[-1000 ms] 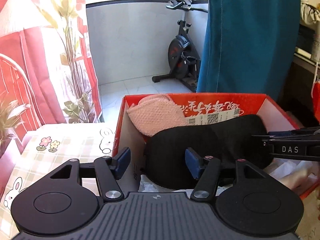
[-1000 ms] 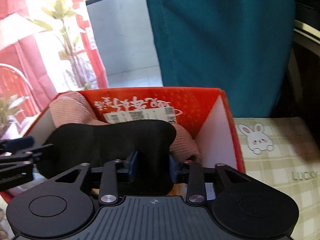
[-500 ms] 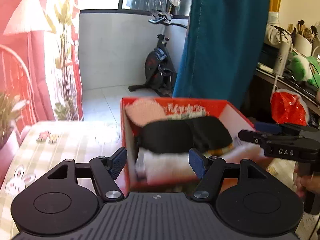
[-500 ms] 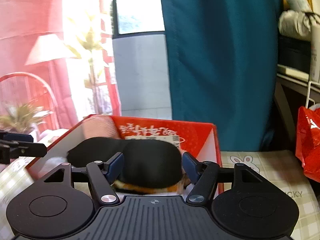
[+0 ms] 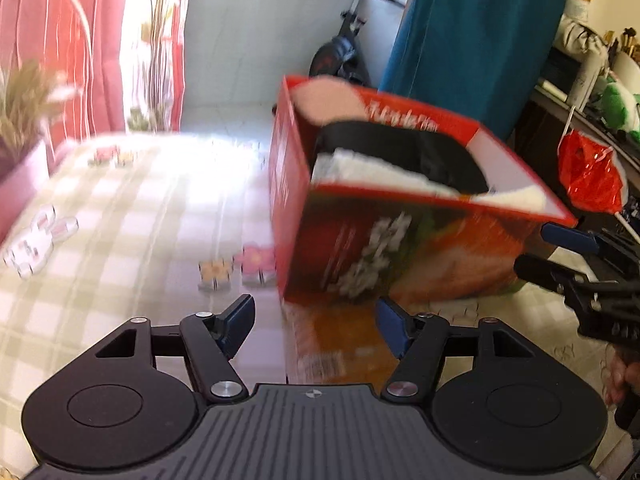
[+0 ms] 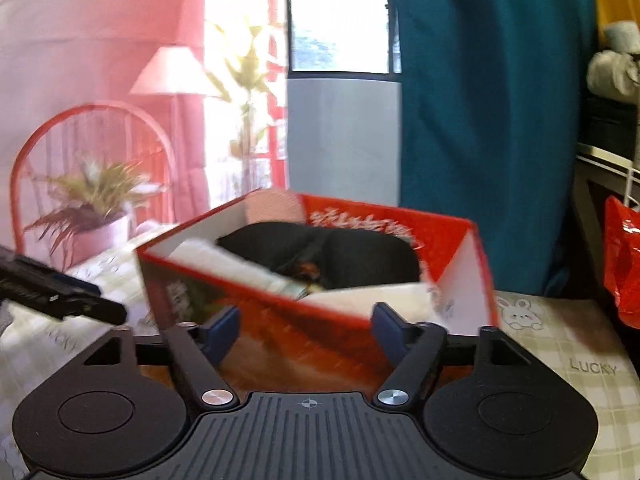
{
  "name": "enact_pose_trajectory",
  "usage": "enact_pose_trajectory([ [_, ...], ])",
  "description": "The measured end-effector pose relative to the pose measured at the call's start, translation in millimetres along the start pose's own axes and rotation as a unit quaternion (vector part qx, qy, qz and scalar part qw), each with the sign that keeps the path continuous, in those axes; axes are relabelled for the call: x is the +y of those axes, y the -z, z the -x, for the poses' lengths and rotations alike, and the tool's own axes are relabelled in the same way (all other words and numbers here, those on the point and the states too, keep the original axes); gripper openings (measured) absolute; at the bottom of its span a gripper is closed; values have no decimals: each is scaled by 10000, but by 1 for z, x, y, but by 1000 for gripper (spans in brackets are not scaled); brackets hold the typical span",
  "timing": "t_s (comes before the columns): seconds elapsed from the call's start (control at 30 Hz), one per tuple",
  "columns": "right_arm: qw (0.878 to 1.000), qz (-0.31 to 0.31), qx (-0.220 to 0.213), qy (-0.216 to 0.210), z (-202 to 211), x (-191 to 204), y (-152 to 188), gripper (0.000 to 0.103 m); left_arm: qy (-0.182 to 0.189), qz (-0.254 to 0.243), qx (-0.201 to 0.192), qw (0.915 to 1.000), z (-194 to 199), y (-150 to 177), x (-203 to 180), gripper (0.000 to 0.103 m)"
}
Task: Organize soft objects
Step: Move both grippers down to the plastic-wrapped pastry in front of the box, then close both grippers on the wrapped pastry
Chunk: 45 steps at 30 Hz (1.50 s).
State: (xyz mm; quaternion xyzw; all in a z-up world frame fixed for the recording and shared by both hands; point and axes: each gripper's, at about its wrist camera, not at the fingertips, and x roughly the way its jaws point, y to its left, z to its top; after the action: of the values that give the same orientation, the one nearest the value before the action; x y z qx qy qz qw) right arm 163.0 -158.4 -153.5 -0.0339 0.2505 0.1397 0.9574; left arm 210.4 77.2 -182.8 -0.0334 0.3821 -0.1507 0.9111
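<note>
Left wrist: red box [image 5: 400, 256] holds black mask [image 5: 432, 156], white and pink cloths | left gripper [image 5: 316, 324] and right gripper [image 6: 306, 328] both open, empty, right's jaws just widened | packing looks nearly done

Left gripper [image 5: 316, 320]: jaws parted, nothing between the pads, pitched downward. Right gripper [image 6: 306, 330]: jaws apart after just opening wider, pads gripping nothing. Right gripper seen at 3 o'clock in left view, a hand [image 5: 624, 376] on its handle.
</note>
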Motion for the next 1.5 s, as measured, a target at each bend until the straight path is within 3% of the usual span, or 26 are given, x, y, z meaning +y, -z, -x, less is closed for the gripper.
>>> enact_pose_trajectory([
  [0.2, 9985, 73, 450, -312, -12, 24, 20, 72, 98, 154, 351, 9992, -21, 19, 13, 61],
  [0.33, 9954, 142, 776, -552, -21, 39, 35, 72, 497, 363, 382, 9974, -24, 25, 22, 52],
  [0.5, 9889, 395, 1149, -852, -28, 57, 53, 72, 649, 187, 391, 9970, -28, 26, 13, 52],
  [0.7, 9859, 397, 1345, -918, -32, 60, 58, 71, 896, -21, 430, 9950, -34, 30, -11, 52],
  [0.87, 9868, 338, 1313, -887, -22, 54, 62, 72, 1005, 37, 447, 9939, -31, 40, -28, 52],
  [1.0, 9868, 329, 1226, -1002, -7, 49, 69, 62, 1144, 188, 377, 9925, -23, 51, -40, 52],
  [1.27, 9852, 377, 1145, -1222, 13, 52, 77, 57, 928, 507, 153, 9943, -6, 75, -51, 52],
  [1.5, 9834, 518, 1156, -1301, 24, 64, 77, 55, 772, 477, 28, 9959, 15, 81, -62, 51],
])
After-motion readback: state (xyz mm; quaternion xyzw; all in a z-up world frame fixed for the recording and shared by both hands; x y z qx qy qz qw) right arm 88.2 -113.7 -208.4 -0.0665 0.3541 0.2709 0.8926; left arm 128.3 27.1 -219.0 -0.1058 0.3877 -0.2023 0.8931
